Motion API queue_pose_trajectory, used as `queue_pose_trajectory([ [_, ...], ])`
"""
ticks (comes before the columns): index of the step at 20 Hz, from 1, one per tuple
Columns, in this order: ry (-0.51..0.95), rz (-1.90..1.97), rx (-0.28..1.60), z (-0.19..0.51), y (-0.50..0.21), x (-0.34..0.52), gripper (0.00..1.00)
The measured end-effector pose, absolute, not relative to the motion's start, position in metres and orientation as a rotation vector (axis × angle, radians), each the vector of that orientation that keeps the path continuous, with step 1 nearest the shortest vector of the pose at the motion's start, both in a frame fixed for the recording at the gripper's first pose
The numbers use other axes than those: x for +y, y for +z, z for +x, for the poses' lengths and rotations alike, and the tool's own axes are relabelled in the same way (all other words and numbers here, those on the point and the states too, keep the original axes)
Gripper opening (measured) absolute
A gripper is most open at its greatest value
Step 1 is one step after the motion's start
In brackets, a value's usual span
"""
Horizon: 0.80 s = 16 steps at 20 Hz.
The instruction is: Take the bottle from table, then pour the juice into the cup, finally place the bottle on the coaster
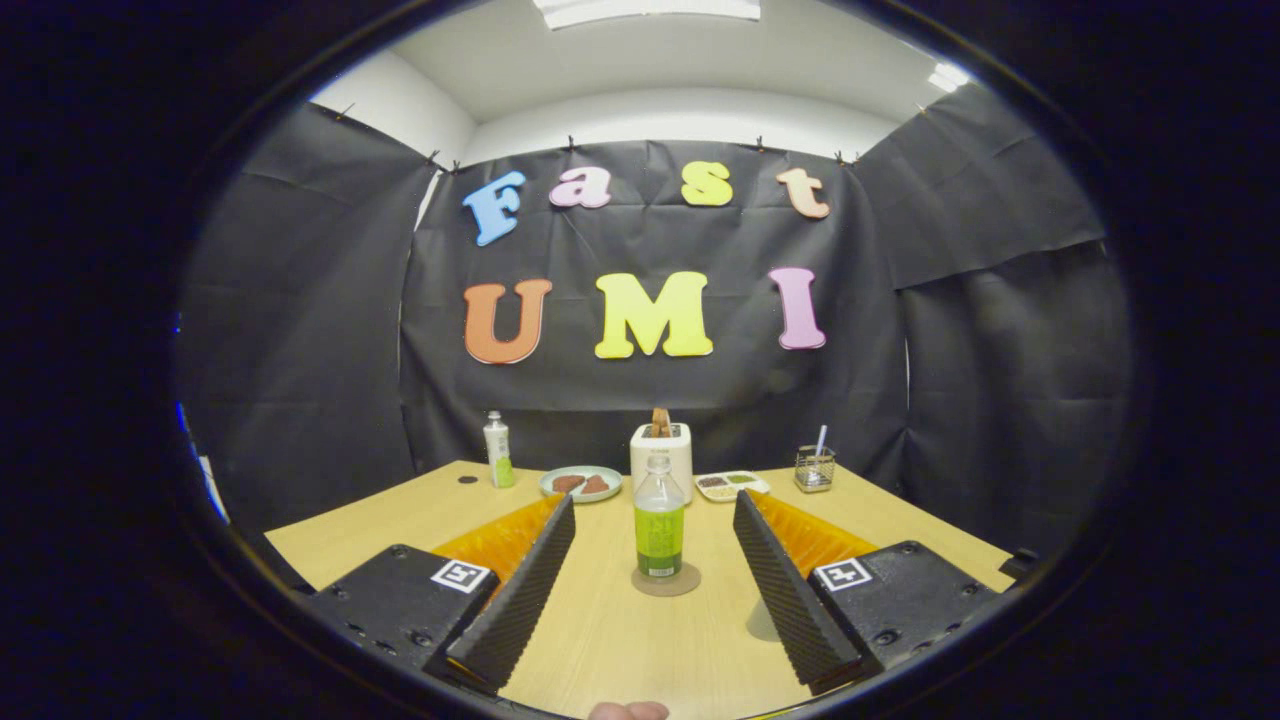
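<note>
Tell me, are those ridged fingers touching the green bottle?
Apart. In the gripper view bare table shows between the bottle and each open finger.
</note>
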<state>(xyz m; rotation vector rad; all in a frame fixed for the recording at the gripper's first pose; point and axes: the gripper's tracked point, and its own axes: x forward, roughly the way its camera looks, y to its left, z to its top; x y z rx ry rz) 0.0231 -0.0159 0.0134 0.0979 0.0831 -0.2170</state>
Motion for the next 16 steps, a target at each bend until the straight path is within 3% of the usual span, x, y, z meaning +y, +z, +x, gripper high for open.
queue_pose_trajectory([
  [16,-0.251,0.103,0.096,0.011,0.014,-0.012,1.00],
])
